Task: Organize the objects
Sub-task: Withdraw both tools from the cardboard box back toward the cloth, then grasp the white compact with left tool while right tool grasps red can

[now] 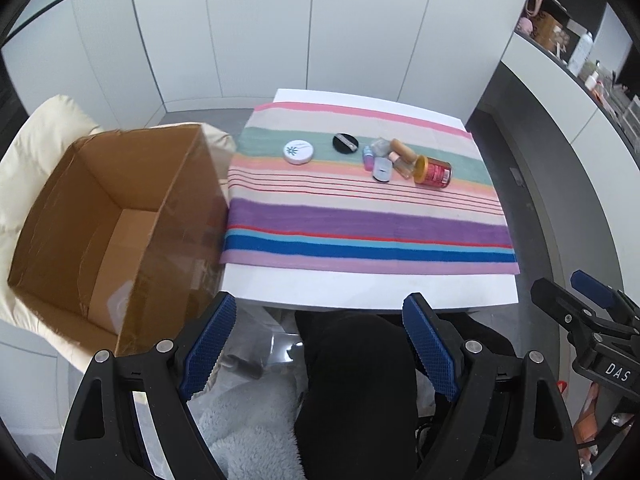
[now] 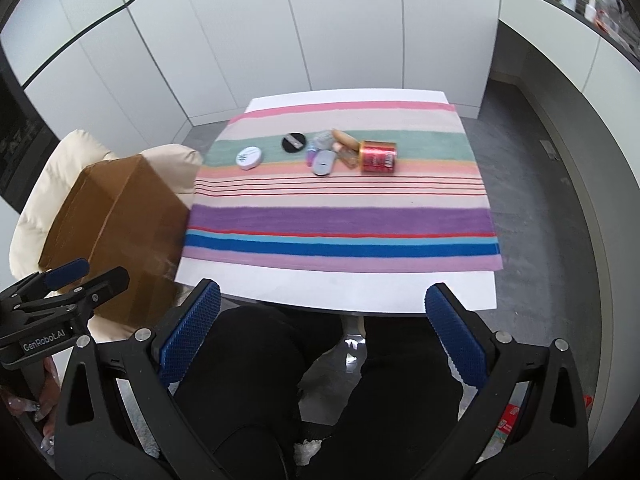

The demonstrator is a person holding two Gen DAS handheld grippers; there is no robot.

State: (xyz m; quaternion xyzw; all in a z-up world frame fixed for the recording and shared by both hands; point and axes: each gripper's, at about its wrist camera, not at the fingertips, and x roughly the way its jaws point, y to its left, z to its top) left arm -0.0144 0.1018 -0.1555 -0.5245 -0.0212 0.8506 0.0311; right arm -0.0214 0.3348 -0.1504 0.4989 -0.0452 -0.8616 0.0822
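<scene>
On a striped cloth (image 1: 360, 232) (image 2: 340, 224) lie a white round tin (image 1: 298, 152) (image 2: 249, 157), a black round compact (image 1: 345, 143) (image 2: 293, 142), a red can on its side (image 1: 434, 172) (image 2: 378, 156) and several small bottles (image 1: 384, 160) (image 2: 326, 156) in a cluster. My left gripper (image 1: 320, 312) is open and holds nothing, near the table's front edge, well short of the objects. My right gripper (image 2: 324, 300) is open too, over the person's black-clad lap (image 2: 320, 380). An open cardboard box (image 1: 116, 224) (image 2: 116, 224) stands left of the table.
The white table (image 1: 360, 288) (image 2: 340, 288) carries the cloth. The box rests on a cream cushioned chair (image 1: 44, 128) (image 2: 72, 156). White cabinet panels stand behind. A shelf with bottles and bags (image 1: 568, 40) runs at the right. A grey fluffy rug (image 1: 248, 420) lies below.
</scene>
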